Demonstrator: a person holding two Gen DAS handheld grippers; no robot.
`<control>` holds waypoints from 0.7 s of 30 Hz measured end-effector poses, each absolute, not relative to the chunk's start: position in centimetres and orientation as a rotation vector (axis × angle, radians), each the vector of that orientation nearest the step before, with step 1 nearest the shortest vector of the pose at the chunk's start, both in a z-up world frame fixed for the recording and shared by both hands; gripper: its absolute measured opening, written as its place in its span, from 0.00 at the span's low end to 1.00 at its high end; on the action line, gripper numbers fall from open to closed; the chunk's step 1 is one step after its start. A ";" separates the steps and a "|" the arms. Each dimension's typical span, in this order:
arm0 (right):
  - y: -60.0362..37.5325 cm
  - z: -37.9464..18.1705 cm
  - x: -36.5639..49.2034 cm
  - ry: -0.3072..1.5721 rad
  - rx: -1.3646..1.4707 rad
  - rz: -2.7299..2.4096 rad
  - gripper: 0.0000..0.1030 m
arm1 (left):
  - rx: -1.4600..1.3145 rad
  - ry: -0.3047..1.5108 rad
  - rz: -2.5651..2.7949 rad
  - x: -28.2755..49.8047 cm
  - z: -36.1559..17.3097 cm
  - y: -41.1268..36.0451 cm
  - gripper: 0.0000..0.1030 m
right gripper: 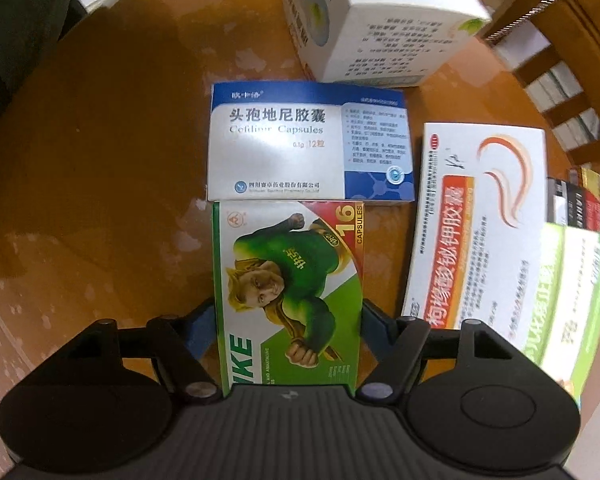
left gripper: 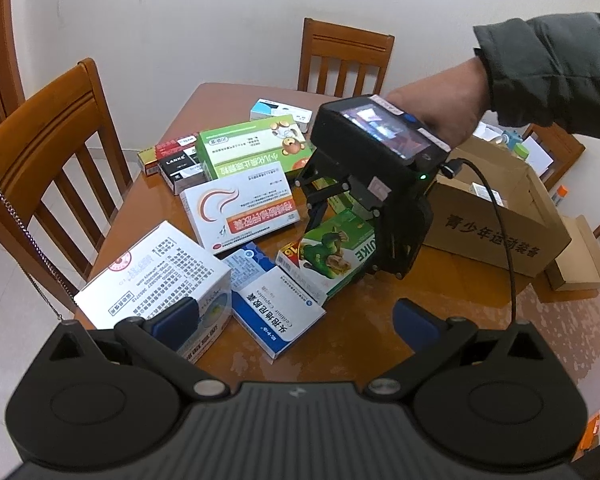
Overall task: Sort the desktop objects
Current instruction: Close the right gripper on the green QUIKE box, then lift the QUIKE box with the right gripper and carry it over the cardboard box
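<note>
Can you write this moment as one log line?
right gripper: shut on green box | left gripper: open, empty | carton: waiting

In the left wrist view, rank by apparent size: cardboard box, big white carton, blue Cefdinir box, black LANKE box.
1. cardboard box
2. big white carton, though its nearness inflates it
3. blue Cefdinir box
4. black LANKE box, farthest, so unsure

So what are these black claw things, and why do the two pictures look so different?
They are grabbers, each held in one of a person's hands, with a camera looking along its two fingers. One picture comes from the left gripper, which is open and holds nothing. In it you see the person's hand holding the right gripper. The other picture is the right gripper's own view: it pinches a green medicine box. More medicine boxes lie on the wooden table, and a cardboard box stands nearby.
</note>
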State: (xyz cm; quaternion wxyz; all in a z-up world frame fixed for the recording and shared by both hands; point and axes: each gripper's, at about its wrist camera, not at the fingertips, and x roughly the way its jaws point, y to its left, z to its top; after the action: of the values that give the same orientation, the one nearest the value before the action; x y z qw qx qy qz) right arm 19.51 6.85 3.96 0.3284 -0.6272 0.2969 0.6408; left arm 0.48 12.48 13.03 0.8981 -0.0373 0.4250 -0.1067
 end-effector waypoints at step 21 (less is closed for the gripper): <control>-0.1 10.6 14.1 1.144 -1.079 1.215 0.75 | 0.044 0.828 -0.394 1.4 15.2 8.8 1.00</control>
State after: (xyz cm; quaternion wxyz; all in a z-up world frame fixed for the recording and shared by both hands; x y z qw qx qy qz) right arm 14.07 -0.11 10.56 0.5456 -0.4550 0.4823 0.5125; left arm 1.38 8.82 15.19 0.8964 0.0214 0.3998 -0.1903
